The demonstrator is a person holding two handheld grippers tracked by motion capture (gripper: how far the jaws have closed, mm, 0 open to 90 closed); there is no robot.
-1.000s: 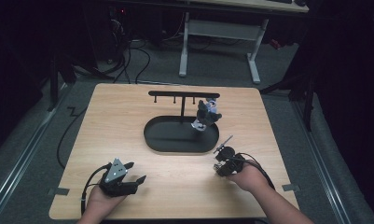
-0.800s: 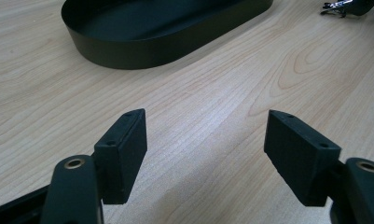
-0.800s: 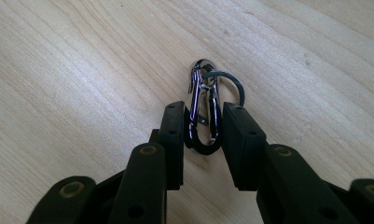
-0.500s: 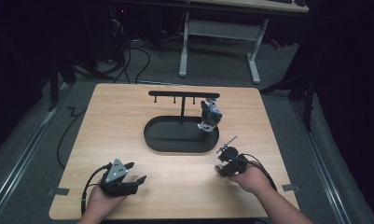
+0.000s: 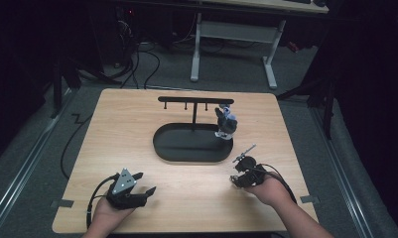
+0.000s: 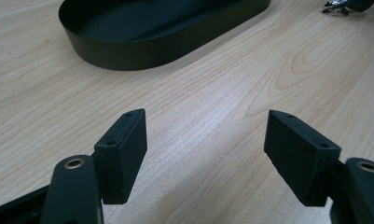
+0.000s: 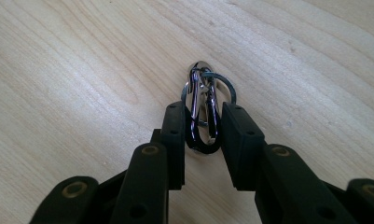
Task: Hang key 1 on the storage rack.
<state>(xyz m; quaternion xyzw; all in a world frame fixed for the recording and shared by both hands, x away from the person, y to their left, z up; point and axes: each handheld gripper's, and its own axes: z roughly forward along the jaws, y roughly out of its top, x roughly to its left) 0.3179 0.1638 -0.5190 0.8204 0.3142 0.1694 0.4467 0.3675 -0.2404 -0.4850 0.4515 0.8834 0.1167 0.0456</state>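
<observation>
The right gripper clamps the carabiner on the desk; hanging it on the rack remains; the left gripper rests wide open, empty.

lab: dark room, cables, workbench

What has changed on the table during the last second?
Very little. The right gripper has its jaws around the carabiner on the table, as before. The left gripper lies open in its place. The tray and the figure hanging on the rack have not moved.
</observation>
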